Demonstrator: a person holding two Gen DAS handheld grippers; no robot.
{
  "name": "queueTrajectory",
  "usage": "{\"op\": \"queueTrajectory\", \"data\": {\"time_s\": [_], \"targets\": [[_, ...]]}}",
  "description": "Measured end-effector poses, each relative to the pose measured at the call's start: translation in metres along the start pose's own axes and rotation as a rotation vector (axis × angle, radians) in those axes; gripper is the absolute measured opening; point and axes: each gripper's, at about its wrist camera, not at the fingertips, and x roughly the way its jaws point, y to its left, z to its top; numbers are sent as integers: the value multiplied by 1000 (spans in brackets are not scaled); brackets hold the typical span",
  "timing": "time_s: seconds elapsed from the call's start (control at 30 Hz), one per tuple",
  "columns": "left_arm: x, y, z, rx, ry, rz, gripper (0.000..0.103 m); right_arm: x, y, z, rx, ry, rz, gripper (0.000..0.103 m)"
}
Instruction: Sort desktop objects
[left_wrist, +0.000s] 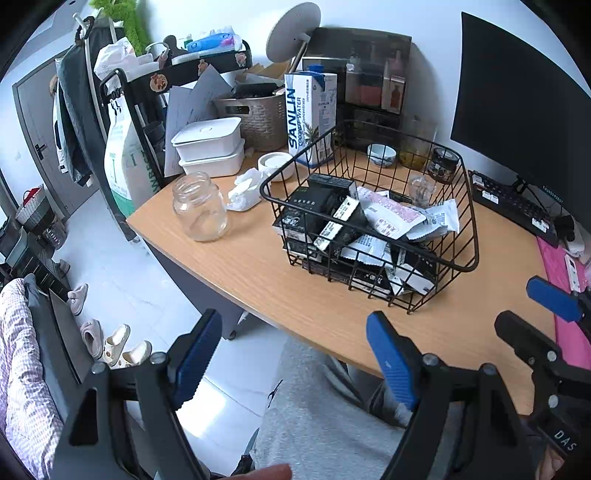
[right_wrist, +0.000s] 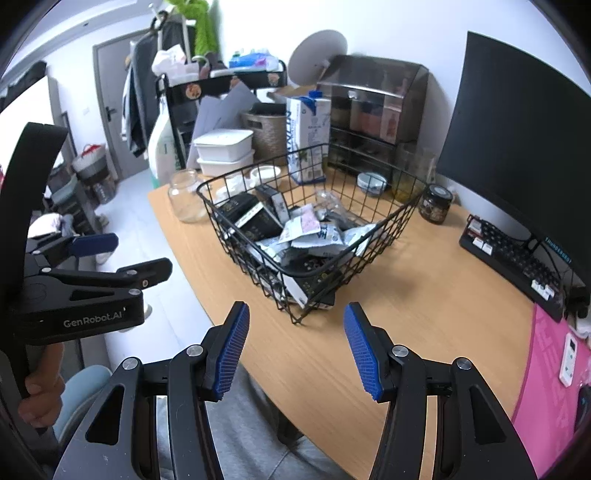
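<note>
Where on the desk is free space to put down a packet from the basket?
Bare wood lies between the basket and the desk's near edge, and between the basket and the keyboard. The back is crowded: glass jar, tissues, white boxes, carton.

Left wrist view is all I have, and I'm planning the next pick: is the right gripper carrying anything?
Observer: No. In the right wrist view the right gripper has its jaws wide apart with nothing between them. It sits above the desk at its near edge, pointing at the wire basket.
Operator: The pink mat is cut off for me. What lies on it?
Observer: A white remote-like device lies flat on the pink mat, just nearer than the end of the keyboard.
</note>
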Motion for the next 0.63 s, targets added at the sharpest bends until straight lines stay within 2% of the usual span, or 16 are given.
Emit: {"op": "queueTrajectory", "data": {"time_s": [0.63], "targets": [[9,-5,1,17,18,13,82,5,-1,-3,3,7,6,54]]}}
